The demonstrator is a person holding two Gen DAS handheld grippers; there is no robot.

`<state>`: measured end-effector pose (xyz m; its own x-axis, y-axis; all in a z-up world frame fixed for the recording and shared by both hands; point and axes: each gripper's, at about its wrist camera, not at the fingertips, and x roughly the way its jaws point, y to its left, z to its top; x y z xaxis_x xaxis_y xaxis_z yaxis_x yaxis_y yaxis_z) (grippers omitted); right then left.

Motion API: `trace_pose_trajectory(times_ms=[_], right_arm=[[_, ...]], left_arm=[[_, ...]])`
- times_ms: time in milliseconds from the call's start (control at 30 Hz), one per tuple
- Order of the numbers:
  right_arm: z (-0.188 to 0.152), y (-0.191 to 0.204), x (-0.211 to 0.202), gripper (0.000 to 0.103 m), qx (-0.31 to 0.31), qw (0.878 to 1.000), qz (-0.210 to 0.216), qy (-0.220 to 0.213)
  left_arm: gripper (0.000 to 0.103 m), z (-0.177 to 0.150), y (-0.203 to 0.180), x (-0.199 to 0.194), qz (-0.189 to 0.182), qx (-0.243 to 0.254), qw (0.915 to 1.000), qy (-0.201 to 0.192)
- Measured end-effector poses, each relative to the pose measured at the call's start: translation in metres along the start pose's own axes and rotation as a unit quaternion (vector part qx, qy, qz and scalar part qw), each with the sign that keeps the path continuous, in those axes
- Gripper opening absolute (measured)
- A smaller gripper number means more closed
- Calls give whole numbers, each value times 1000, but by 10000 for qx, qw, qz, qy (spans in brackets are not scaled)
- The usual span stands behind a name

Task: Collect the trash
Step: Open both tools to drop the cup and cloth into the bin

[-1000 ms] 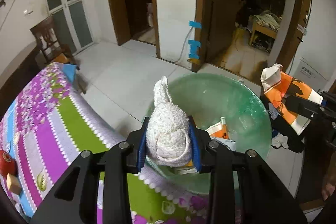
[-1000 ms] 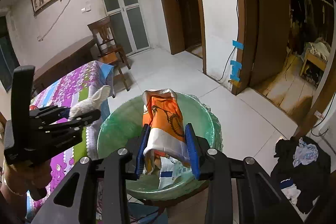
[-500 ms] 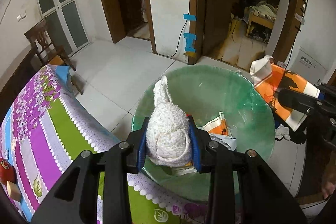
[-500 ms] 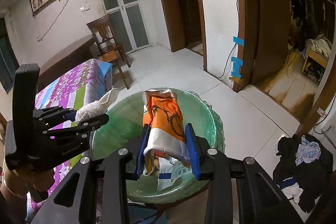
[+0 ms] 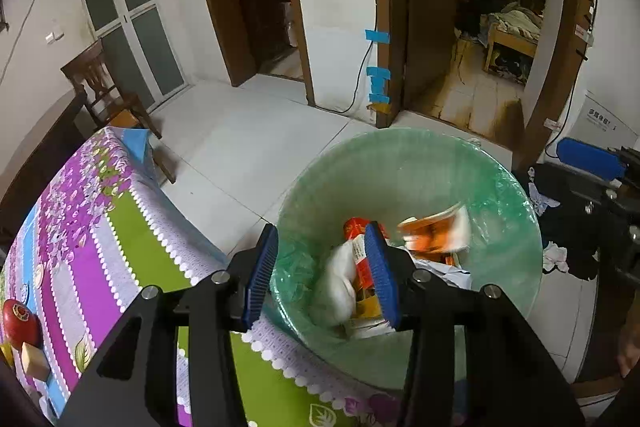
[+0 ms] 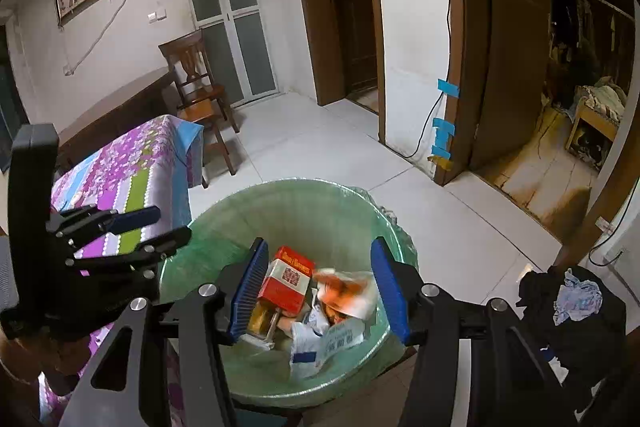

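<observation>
The worktop [image 5: 100, 227], draped in a purple, green and white flowered cloth, is filling the lower left of the left wrist view, and the green-lined trash bin [image 5: 460, 163] is standing on the floor just off its near corner. Both grippers are hanging over the bin's mouth. The right gripper [image 6: 316, 287] has just been opening its jaws; they are standing spread with nothing between the pads, and the blurred orange-and-white wrapper [image 6: 344, 293] is lying below them among the litter beside a red box [image 6: 288, 281]. The left gripper [image 5: 320, 271] has likewise been opening, its jaws apart and empty, with the white wad [image 5: 340, 279] down inside the bin.
</observation>
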<state>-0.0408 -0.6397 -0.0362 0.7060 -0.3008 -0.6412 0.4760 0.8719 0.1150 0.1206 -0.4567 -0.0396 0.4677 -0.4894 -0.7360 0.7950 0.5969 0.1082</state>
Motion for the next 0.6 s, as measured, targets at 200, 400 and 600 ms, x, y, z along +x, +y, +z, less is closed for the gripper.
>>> trace_pose_trajectory(times_ms=[200, 400, 600], right_arm=[[-12, 1, -12, 55, 72, 9999, 83, -105], [-26, 9, -26, 55, 84, 9995, 176, -241], [-32, 24, -41, 57, 115, 9982, 350, -479]], left_arm=[[44, -3, 0, -8, 159, 7, 9998, -120], [44, -13, 7, -23, 379, -60, 9988, -293], [44, -26, 18, -35, 719, -154, 9964, -413]])
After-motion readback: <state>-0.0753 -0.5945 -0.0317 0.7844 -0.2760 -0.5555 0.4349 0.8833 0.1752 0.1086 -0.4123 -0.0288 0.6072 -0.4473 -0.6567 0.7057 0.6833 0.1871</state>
